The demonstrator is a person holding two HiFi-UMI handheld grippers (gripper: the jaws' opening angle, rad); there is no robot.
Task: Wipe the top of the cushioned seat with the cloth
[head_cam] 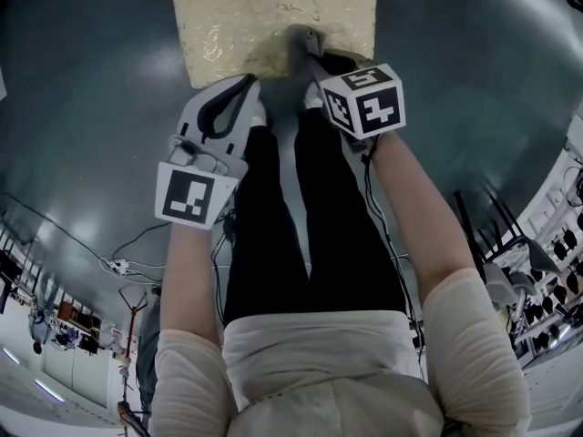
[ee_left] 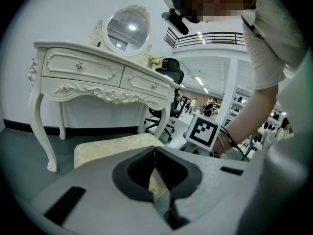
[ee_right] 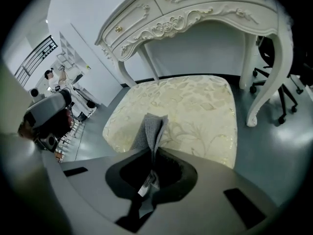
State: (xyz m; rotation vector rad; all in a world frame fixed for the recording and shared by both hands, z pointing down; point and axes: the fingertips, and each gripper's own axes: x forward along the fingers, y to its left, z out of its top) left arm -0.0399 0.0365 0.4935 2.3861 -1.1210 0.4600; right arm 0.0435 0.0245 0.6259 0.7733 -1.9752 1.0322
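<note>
Right gripper [ee_right: 152, 151] clamped on the grey cloth [ee_right: 153, 126], cloth poking out over near edge of the cushioned seat [ee_right: 195, 106], left gripper [ee_left: 155, 153] closed, empty, near-left of it.

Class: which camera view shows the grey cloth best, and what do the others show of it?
The right gripper view: the cloth stands centre frame, pinched in the right hand-held gripper, over the cushioned seat. The head view shows only a small grey part; the left gripper view, none.

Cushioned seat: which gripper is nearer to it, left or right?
Right. The right gripper, shut on the cloth, reaches over the seat at its near edge; the left gripper is just short of that edge.
</note>
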